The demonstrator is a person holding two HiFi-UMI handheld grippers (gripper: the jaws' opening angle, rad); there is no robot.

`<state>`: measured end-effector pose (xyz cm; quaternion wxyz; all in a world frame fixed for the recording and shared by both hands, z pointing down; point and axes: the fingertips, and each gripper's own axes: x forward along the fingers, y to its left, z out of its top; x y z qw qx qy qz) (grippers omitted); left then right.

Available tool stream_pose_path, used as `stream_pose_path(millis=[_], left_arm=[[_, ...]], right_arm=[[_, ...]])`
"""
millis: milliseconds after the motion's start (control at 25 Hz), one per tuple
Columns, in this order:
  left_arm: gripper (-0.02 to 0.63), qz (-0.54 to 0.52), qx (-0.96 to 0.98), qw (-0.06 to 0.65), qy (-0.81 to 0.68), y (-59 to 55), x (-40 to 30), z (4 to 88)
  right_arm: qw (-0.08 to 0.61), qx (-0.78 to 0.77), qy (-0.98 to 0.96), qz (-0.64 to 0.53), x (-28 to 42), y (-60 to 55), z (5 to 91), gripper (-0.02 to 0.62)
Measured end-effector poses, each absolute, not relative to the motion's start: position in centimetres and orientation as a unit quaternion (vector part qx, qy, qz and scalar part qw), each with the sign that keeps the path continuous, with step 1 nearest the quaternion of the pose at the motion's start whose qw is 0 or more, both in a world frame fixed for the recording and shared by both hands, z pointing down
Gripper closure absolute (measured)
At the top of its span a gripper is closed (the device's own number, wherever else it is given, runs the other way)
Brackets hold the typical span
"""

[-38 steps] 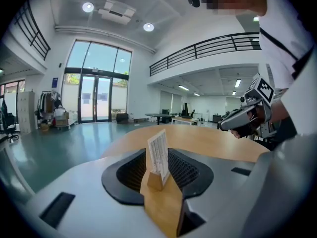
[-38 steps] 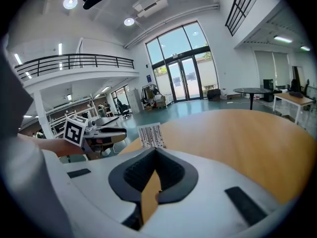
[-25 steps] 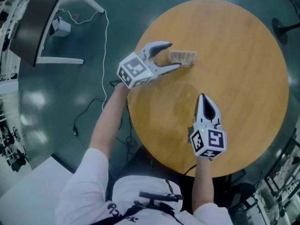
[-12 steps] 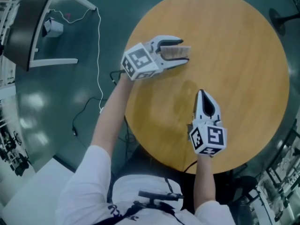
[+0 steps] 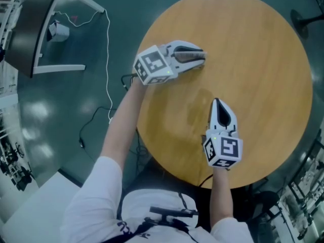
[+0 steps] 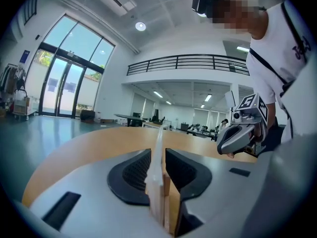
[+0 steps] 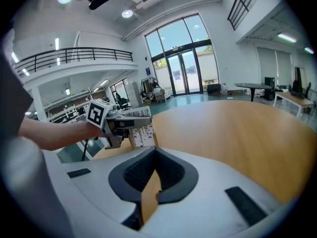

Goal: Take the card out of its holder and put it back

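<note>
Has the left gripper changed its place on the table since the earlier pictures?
Yes. Against the round table, the left gripper went forward from beside the card, and its jaws are now closing with the card between them.

— Home or workplace?
— Workplace, surely: a big open office hall.
— Going by what?
— Tall glass doors (image 6: 64,90) at left, railed mezzanine (image 6: 188,62) across the top, desks (image 6: 130,116) far back, glossy green floor (image 5: 61,135).

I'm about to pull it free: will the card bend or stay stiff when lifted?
Probably stiff: the card stands straight, edge-on, between the closing left tongs. Likely light, being so thin. Its wooden holder might lift along or tip.
</note>
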<state>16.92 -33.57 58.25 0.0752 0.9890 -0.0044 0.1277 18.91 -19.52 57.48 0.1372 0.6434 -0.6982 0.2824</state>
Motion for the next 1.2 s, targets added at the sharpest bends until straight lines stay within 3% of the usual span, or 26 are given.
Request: stream_pose_path(millis=[240, 720, 1200], left_arm=[[0.575, 0.127, 0.988, 0.085, 0.023, -33.0, 16.4, 58.7], [0.578, 0.133, 0.985, 0.085, 0.062, -32.6, 16.6, 57.7], [0.578, 0.125, 0.991, 0.053, 0.01, -33.5, 13.9, 51.2]], right_arm=[[0.122, 0.642, -0.699, 0.289, 18.1, -19.5, 56.9, 0.575], [0.109, 0.653, -0.698, 0.274, 18.4, -18.3, 54.5, 0.575], [0.065, 0.66, -0.699, 0.268, 15.0, -15.2, 51.2, 0.575]])
